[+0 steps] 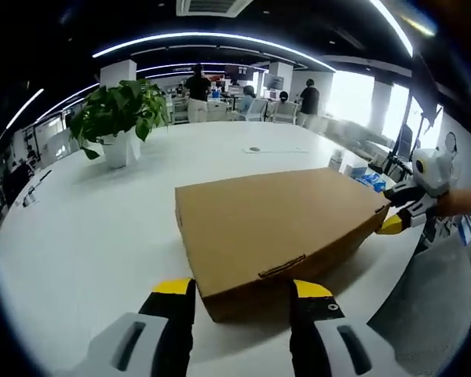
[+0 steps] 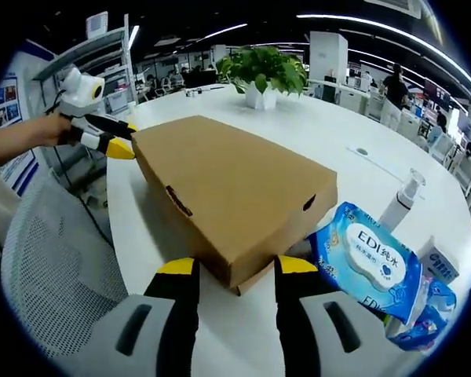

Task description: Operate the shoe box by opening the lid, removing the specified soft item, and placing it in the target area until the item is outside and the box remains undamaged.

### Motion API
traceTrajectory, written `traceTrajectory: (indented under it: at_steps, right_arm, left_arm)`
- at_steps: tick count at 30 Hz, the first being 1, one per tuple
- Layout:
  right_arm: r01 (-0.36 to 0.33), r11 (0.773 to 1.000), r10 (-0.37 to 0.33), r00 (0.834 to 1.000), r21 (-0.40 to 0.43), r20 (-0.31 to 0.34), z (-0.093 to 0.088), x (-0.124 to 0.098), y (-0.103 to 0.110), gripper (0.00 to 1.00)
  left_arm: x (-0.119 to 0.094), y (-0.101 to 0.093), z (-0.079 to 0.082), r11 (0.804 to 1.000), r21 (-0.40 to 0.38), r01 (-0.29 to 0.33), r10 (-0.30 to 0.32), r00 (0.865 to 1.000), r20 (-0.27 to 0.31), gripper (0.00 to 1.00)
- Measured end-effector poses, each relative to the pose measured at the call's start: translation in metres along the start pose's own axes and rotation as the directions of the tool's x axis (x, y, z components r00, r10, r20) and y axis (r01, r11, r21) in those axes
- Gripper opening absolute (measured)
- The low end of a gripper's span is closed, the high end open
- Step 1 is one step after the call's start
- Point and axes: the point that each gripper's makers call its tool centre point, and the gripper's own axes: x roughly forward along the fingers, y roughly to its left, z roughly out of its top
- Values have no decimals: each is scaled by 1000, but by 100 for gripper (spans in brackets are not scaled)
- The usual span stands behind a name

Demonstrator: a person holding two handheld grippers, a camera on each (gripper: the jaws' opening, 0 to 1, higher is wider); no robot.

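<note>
Left gripper view looks along the left gripper [image 1: 242,292], whose jaws stand wide apart at one short end of the shoe box [image 1: 279,224], their yellow tips just in front of that end wall and gripping nothing. The box lies flat on the round white worktop [image 1: 94,236] with its lid shut, a tuck tab showing on the near wall. Right gripper view shows the right gripper [image 2: 228,271] likewise spread wide at the opposite corner, its tips to either side of the corner; whether they touch the cardboard I cannot tell. The soft item is presumably inside, hidden by the closed lid.

The main risk, as I judge it, is to the cardboard: a jaw tip driven under the lid edge, or both ends lifted unevenly, could crease or tear the flap. The box sits near the worktop's edge by the mesh chair [image 2: 39,259], so a push from one end could slide it off. On the right side, a pack of wet wipes [image 2: 361,263], a pump bottle [image 2: 400,203] and small blue packets [image 2: 428,310] lie just beside the box; a swinging lid or elbow could knock them.

The worktop is smooth and glossy, offering little friction. A potted plant [image 1: 119,118] stands well apart. Beyond lies an open office with ceiling light strips, desks and several people standing far off.
</note>
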Motion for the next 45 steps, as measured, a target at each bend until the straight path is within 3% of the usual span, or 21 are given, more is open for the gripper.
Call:
traceTrajectory:
  at_steps: [9,17,20,33,45]
  right_arm:
    - [-4,1000,4,1000,14,3,-2,-7,-1,34]
    - [-9,1000,9,998,-4,58,14,-20,1,32]
    - [-8,1000,9,998,-15,59,16,-16,2,28]
    - [-5,1000,5,1000,3,26,6,-7,0,29]
    - [2,1000,-3,999,30,34,14,3,-11,30]
  left_arm:
    - [2,0,-2,1000,-9,4,-5,1000,-5,48]
    - [-1,-1,0,1000,29,2,-2,1000,-13,48]
    - [0,0,-1,1000,27,2,-2,1000,-14,47]
    - [8,1,-8,1000,18,-4,5,999,-41,46]
    - [18,10,1,1000,16,-7,8,999,-39,46]
